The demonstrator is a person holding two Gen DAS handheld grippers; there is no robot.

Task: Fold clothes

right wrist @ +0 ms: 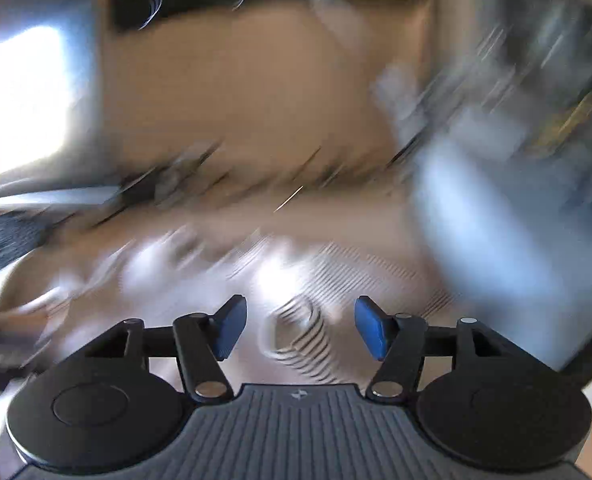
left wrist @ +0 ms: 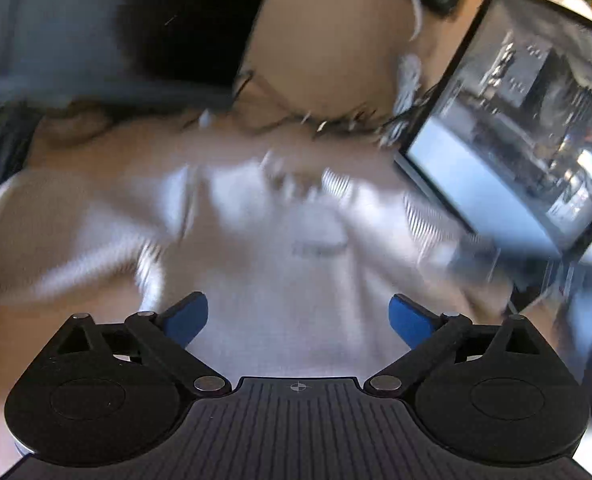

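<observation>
Left gripper [left wrist: 298, 316] jaws spread wide, nothing between the blue pads; white sweater [left wrist: 264, 240] spread on the tan table [left wrist: 336, 40] directly ahead of and below them, blurred; monitor [left wrist: 516, 132] off to their right; right gripper [right wrist: 301, 328] jaws partly apart, empty; ribbed sweater edge [right wrist: 300, 332] lies below the gap, contact unclear.

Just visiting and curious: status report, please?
Left tool open, empty. Right tool open, empty. White garment spread on table, unfolded. Monitor at garment's right edge; views blurred.
</observation>
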